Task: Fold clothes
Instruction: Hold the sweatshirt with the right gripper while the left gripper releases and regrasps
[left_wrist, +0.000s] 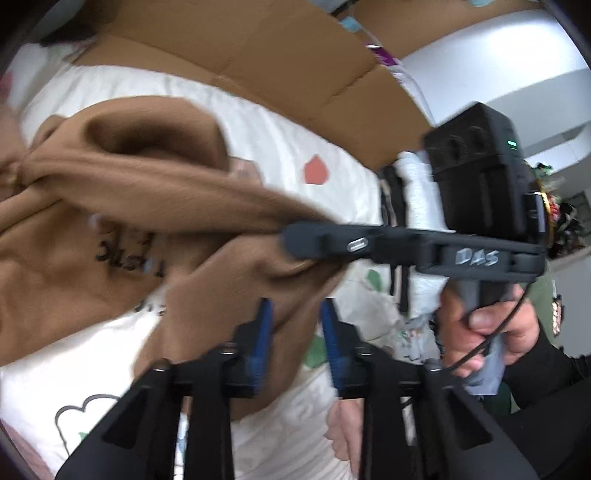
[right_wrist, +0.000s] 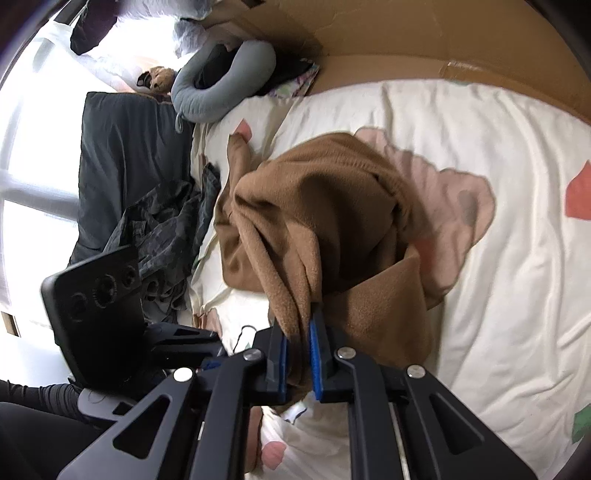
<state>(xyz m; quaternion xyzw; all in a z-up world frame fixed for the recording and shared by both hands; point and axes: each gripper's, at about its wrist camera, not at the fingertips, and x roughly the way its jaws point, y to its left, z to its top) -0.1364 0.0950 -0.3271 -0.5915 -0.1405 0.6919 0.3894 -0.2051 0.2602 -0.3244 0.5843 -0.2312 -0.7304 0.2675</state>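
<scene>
A brown fleece hoodie (left_wrist: 122, 206) with dark lettering hangs bunched above a white printed bedsheet (left_wrist: 280, 144). My left gripper (left_wrist: 297, 314) has its blue pads on either side of a fold of the brown cloth. My right gripper crosses the left wrist view from the right (left_wrist: 291, 243) and is shut on the hoodie's edge. In the right wrist view the right gripper (right_wrist: 298, 332) pinches a brown fold of the hoodie (right_wrist: 314, 206) between its blue pads, the rest draping onto the sheet (right_wrist: 498, 295).
Cardboard (left_wrist: 288, 62) lines the far side of the bed. A grey neck pillow (right_wrist: 221, 85), dark crumpled clothes (right_wrist: 166, 229) and a dark blanket (right_wrist: 125, 147) lie at the bed's left. The left gripper's body (right_wrist: 96, 302) shows at lower left.
</scene>
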